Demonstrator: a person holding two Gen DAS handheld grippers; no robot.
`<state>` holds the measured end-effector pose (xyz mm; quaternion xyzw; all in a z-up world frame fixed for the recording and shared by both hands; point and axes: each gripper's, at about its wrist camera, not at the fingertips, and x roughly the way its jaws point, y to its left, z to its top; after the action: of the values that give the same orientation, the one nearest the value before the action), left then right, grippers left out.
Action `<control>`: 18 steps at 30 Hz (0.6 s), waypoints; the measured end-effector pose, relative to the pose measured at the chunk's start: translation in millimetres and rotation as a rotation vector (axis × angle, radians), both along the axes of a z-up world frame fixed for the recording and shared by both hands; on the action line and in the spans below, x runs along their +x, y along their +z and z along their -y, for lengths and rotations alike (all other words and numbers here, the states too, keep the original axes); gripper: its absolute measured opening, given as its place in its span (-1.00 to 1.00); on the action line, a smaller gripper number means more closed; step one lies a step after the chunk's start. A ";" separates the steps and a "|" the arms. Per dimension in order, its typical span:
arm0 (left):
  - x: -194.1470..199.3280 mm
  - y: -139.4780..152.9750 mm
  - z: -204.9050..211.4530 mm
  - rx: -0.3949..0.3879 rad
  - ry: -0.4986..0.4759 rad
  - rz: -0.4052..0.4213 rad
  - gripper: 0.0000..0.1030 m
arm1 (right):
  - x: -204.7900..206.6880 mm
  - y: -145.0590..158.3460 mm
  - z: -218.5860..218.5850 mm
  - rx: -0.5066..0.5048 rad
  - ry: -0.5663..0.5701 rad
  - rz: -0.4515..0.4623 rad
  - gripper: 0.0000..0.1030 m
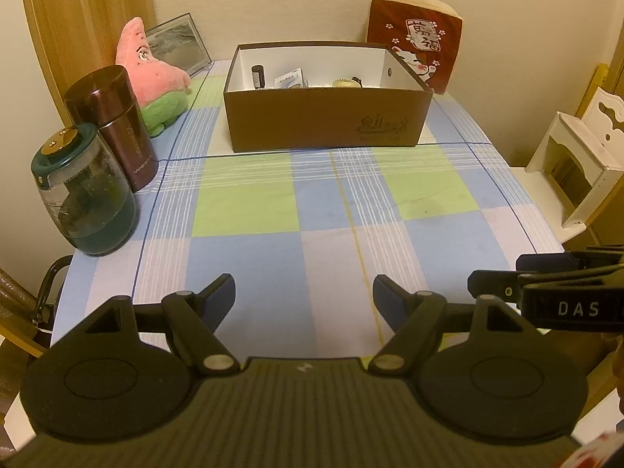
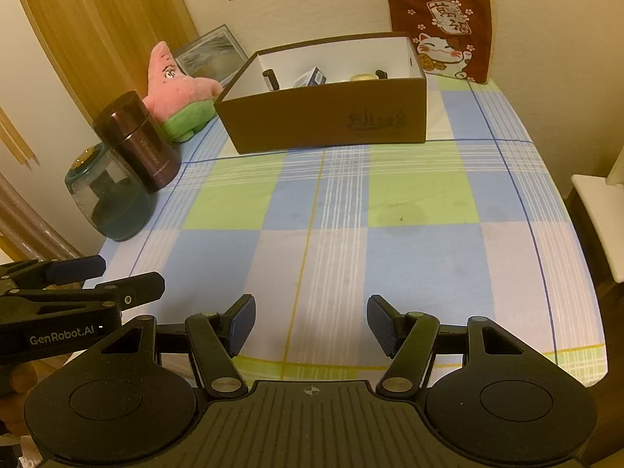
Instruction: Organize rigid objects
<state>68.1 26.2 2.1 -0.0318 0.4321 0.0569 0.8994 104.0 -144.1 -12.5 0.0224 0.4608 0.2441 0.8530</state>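
While both the left gripper (image 1: 304, 292) and right gripper (image 2: 311, 321) hover wide-jawed and empty well before the brown cardboard box (image 1: 327, 124), its front wall half hides the small objects (image 1: 290, 78) inside.

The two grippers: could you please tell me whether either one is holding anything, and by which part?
Nothing is held. The left gripper and the right gripper are both open over the checked tablecloth, with only cloth showing between their fingers.
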 end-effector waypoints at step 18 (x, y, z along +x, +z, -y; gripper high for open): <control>-0.2 1.2 -1.1 -0.001 0.004 0.004 0.48 | -1.8 1.3 -3.3 0.000 0.002 0.005 0.23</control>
<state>68.0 27.3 3.2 -0.0333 0.4305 0.0585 0.9001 102.2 -140.9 -11.2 0.0214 0.4589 0.2450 0.8538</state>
